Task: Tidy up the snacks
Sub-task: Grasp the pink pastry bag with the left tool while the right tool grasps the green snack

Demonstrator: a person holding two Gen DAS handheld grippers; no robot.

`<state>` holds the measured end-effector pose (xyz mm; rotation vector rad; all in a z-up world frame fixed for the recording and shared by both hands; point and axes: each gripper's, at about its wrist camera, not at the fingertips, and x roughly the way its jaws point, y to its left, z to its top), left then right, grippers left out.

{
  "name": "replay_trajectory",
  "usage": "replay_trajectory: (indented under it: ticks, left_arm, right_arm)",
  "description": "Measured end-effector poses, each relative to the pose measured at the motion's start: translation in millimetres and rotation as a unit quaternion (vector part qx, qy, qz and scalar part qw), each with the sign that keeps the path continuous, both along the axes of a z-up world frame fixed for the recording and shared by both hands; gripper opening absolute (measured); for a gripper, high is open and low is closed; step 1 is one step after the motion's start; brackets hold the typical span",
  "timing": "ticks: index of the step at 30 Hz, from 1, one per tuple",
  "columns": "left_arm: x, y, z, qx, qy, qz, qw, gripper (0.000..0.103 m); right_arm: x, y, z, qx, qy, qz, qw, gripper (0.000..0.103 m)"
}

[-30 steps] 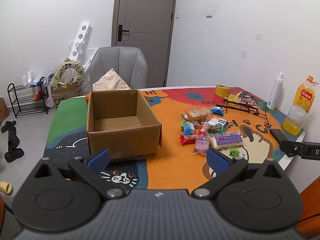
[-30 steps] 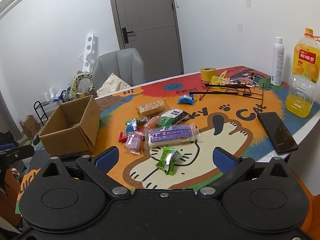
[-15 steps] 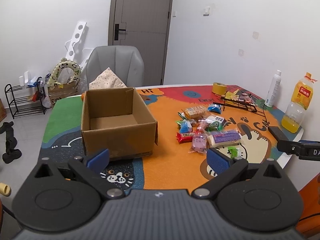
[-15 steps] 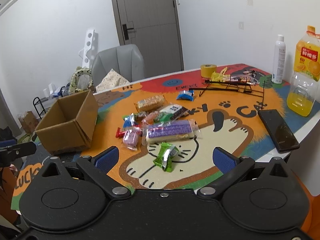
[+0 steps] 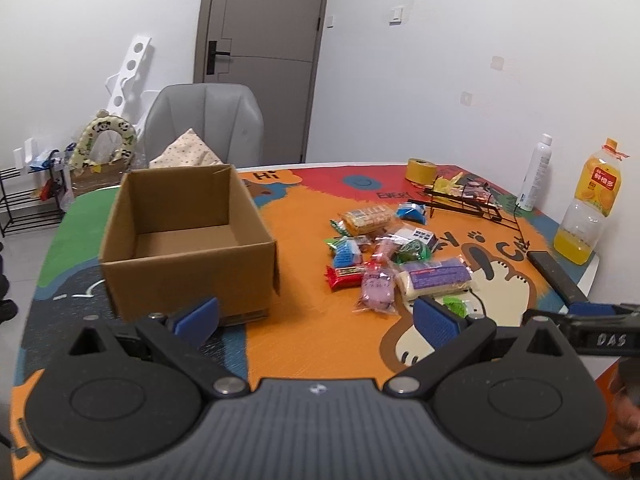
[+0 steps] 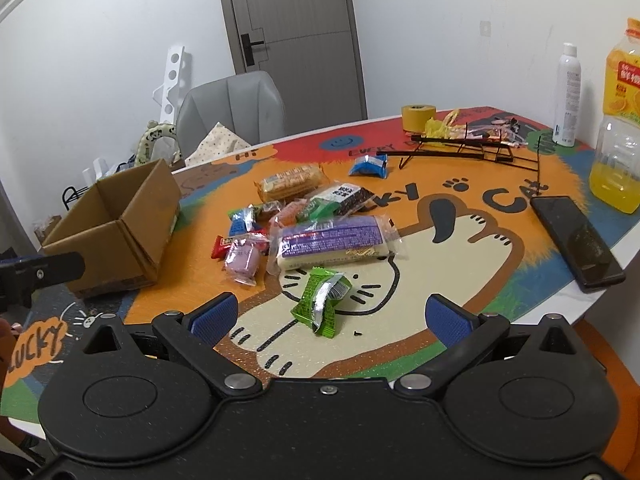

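The approach step is in hand; nothing is yet gripped. The jaws of the right gripper (image 6: 331, 314) are spread wide and empty, with the green packet (image 6: 322, 303) lying between them on the bench (image 6: 460, 248). The jaws of the left gripper (image 5: 316, 316) are likewise wide and empty. Farther off, the snack pile (image 6: 304, 220) lies right of the empty cardboard box (image 5: 184, 236). Next, descent onto the green packet and closure are judged necessary.

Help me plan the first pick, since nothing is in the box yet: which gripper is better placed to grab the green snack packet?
Right. The right gripper is open with the green snack packet lying directly between its fingers. The left gripper faces the cardboard box instead.
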<state>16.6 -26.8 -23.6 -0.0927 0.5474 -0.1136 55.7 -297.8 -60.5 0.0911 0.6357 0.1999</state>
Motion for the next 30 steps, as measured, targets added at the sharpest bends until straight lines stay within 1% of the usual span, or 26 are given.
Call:
replay_trajectory:
  ticks: [3,5,7,11,13,14,15,17,19,26,29,30]
  left_arm:
    - [10.5,-5.7,-5.3,-0.003,-0.001,-0.005,1.0,0.102]
    - [20.4,-10.2,-10.4,-0.006,0.005,-0.012,0.9999,0.102]
    - [27.8,-14.3,-15.4,-0.005,0.008,-0.017,0.9998,0.101]
    - [42.7,-18.6,-25.5,-0.007,0.014,-0.022,0.9996,0.1]
    - [50.1,-20.7,-30.3,-0.01,0.017,-0.024,0.9995,0.1]
    - [53.3,-22.1,-32.3,-0.01,0.019,-0.025,0.9994,0.1]
    - [57.5,-23.8,-34.7,-0.01,0.023,-0.028,0.9993,0.099]
    - [63.3,-27.4,-38.1,-0.008,0.025,-0.033,0.9991,0.098]
    - [69.2,-30.9,-40.6,-0.002,0.026,-0.037,0.999,0.097]
    - [91.2,-39.9,-49.8,-0.001,0.037,-0.045,0.9983,0.088]
    - [100.2,-43.1,-55.0,0.0,0.044,-0.047,0.998,0.087]
    - [102.9,-44.5,-56.6,0.001,0.046,-0.047,0.9978,0.086]
  right_arm:
    - [6.8,0.2,-7.9,0.011,0.002,0.005,1.0,0.101]
    - [11.3,0.8,-12.7,0.014,0.002,0.006,1.0,0.099]
    - [16.0,1.6,-16.9,0.015,0.005,0.007,1.0,0.093]
    - [26.4,-0.1,-25.4,0.022,0.014,0.002,1.0,0.089]
    - [32.1,-2.0,-29.4,0.03,0.02,0.002,0.999,0.082]
    - [35.2,-2.6,-31.6,0.035,0.025,0.004,0.999,0.08]
    - [37.6,-2.8,-33.8,0.039,0.027,0.007,0.999,0.078]
    - [43.0,-1.8,-38.0,0.041,0.031,0.01,0.999,0.077]
    - [46.7,-0.1,-41.3,0.039,0.033,0.014,0.999,0.071]
    - [62.7,2.1,-49.9,0.043,0.047,0.028,0.998,0.062]
    - [69.8,4.2,-55.5,0.05,0.057,0.035,0.996,0.056]
    - [71.5,4.9,-57.2,0.052,0.06,0.037,0.996,0.052]
